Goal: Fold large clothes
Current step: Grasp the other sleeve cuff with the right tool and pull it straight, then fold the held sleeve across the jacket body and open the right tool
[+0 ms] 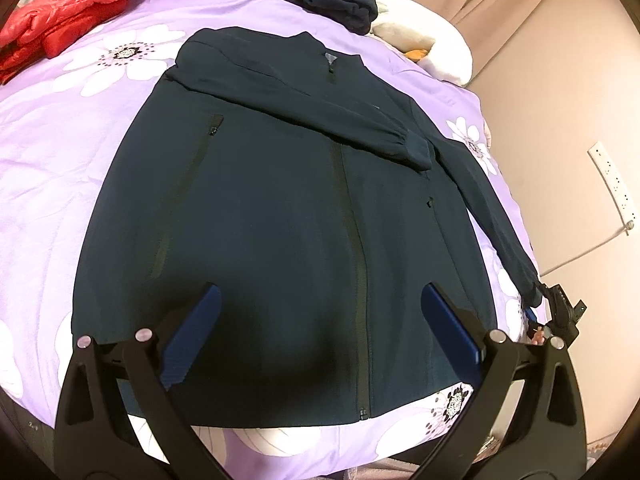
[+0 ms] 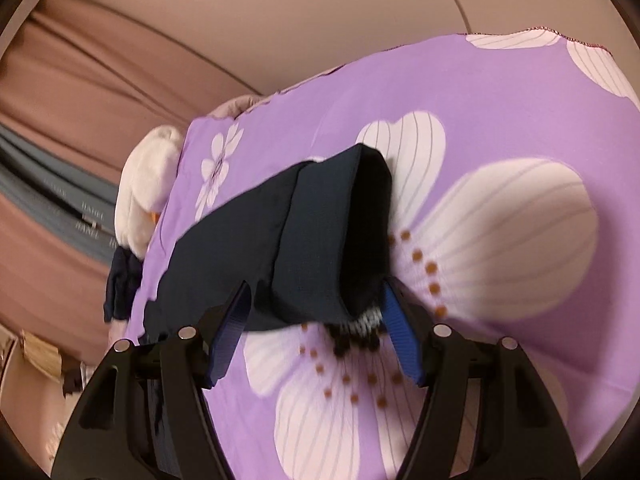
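Note:
A dark navy zip jacket point(image 1: 280, 208) lies flat, front up, on the purple flowered bedspread point(image 1: 60, 152). One sleeve is folded across the chest, and its cuff point(image 1: 416, 152) rests near the zip. The other sleeve point(image 1: 488, 208) stretches out to the right, toward the bed's edge. My left gripper point(image 1: 320, 288) hovers open over the jacket's lower part, holding nothing. My right gripper point(image 1: 558, 312) is at the end of that sleeve. In the right wrist view it point(image 2: 316, 286) stands open with the sleeve cuff point(image 2: 332, 232) lying between its blue fingers point(image 2: 400, 340).
A red puffer jacket point(image 1: 76, 4) lies at the far left of the bed. A folded dark garment point(image 1: 328, 0) and a white plush toy point(image 1: 432, 48) lie at the far end. A power strip point(image 1: 612, 184) hangs on the wall right of the bed edge.

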`<state>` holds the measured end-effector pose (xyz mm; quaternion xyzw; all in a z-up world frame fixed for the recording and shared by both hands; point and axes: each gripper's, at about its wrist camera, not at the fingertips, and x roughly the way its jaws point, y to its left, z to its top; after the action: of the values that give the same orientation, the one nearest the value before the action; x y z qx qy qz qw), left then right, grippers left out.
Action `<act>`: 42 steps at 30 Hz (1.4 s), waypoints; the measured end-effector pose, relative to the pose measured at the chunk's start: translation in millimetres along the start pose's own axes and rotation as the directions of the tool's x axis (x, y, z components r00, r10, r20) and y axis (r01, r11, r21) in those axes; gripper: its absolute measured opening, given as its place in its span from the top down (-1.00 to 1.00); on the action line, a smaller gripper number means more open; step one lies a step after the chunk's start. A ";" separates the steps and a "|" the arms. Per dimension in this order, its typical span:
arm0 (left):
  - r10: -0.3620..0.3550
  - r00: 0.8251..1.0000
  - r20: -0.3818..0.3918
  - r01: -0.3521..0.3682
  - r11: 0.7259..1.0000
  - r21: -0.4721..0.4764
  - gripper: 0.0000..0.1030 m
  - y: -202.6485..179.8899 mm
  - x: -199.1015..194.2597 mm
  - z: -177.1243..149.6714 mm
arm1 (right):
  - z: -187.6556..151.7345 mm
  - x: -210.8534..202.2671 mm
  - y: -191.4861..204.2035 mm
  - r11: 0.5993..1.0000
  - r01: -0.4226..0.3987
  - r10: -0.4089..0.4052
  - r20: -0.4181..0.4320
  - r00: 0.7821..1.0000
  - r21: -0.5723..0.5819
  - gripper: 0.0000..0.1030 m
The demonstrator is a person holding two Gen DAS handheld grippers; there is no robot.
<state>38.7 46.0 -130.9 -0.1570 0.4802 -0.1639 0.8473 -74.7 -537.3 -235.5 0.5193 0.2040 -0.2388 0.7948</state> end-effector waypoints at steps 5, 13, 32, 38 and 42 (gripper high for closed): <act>0.004 1.000 -0.002 -0.004 1.000 0.013 -0.96 -6.2 0.5 1.2 | 4.7 5.6 1.3 1.000 0.018 -0.018 0.034 0.999 -0.007 -0.23; 0.016 1.000 -0.011 -0.015 1.000 0.006 -0.96 -7.8 2.7 -0.1 | 8.9 3.4 -4.1 0.998 0.047 -0.045 0.049 0.998 -0.038 0.70; -0.059 0.998 0.002 0.059 0.997 -0.054 -0.96 20.7 5.3 -12.0 | -10.6 -50.1 194.0 0.839 -0.011 0.102 0.138 0.985 -0.544 0.81; -0.078 0.997 0.028 0.081 0.992 -0.095 -0.96 40.0 -0.1 -11.6 | -34.7 -42.7 252.8 0.776 -0.049 0.140 0.096 0.985 -0.628 0.82; -0.086 0.995 0.042 0.090 0.988 -0.124 -0.96 54.4 -1.7 -10.0 | -57.9 -39.6 295.6 0.717 -0.082 0.175 0.064 0.983 -0.692 0.82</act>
<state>36.1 94.4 -157.5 -0.2340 0.4664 -0.1676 0.8364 64.0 -374.8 -19.4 0.1858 0.1912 -0.1225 0.9560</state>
